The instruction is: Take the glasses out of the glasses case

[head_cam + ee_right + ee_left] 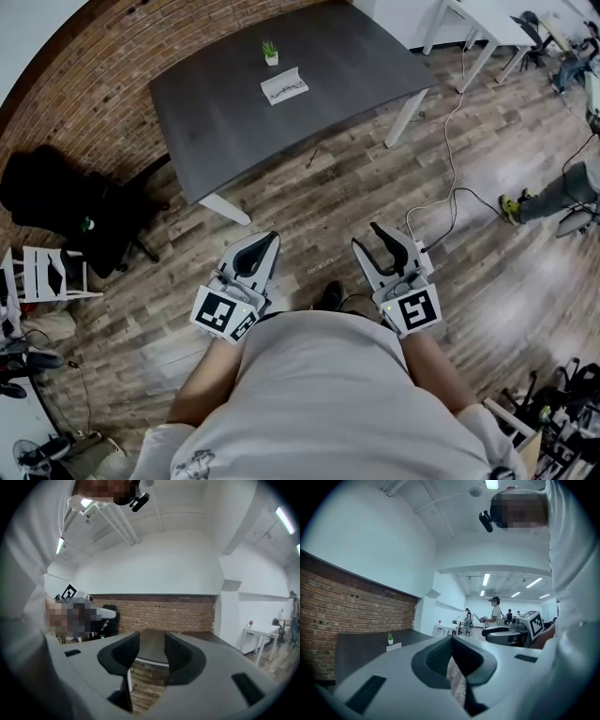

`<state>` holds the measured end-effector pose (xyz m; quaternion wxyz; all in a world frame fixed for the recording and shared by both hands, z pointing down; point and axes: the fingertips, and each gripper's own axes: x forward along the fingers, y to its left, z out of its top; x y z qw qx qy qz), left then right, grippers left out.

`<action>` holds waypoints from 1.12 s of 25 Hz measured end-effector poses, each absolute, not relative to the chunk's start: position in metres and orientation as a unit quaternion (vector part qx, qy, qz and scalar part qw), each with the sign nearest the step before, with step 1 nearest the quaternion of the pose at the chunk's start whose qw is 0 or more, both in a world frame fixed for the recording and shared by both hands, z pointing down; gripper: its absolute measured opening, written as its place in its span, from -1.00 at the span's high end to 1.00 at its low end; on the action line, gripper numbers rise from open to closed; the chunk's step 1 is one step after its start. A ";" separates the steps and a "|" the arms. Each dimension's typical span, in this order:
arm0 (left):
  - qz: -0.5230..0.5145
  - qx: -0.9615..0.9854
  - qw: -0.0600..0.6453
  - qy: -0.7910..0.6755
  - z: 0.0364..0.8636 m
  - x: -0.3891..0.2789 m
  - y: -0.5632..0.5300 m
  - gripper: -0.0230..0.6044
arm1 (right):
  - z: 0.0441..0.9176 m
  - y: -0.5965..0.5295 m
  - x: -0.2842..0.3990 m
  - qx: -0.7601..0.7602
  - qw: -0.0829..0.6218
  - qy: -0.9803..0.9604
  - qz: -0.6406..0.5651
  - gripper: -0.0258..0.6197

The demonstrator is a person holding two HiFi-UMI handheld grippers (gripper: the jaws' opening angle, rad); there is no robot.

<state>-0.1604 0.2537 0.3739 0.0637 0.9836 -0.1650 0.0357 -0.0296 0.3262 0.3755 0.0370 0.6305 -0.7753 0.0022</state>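
On the dark grey table (225,122), far ahead, lies a white rectangular case (284,86) with a thin dark shape on top that looks like glasses. Beside it stands a small potted plant (271,52). The left gripper view shows the case (393,646) small under the plant. Both grippers are held close to my body over the wooden floor, well short of the table. My left gripper (270,238) (451,640) has its pads meeting at the tips, with nothing in them. My right gripper (367,236) (151,644) stands open, with only the floor and the table edge showing between its fingers.
A black office chair (56,202) and a white folding rack (42,272) stand at the left by the brick wall. Cables (450,141) trail over the floor right of the table. A person's leg (553,192) shows at the right edge. A white table (487,23) stands beyond.
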 end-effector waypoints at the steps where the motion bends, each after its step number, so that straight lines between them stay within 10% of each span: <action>1: 0.038 0.984 0.063 -0.163 0.374 -0.153 0.254 0.89 | 0.376 0.328 -0.023 0.631 0.038 -0.775 0.003 0.39; 28: 0.044 0.989 0.083 -0.114 0.392 -0.045 0.142 0.89 | 0.397 0.243 0.070 0.662 0.061 -0.747 0.034 0.39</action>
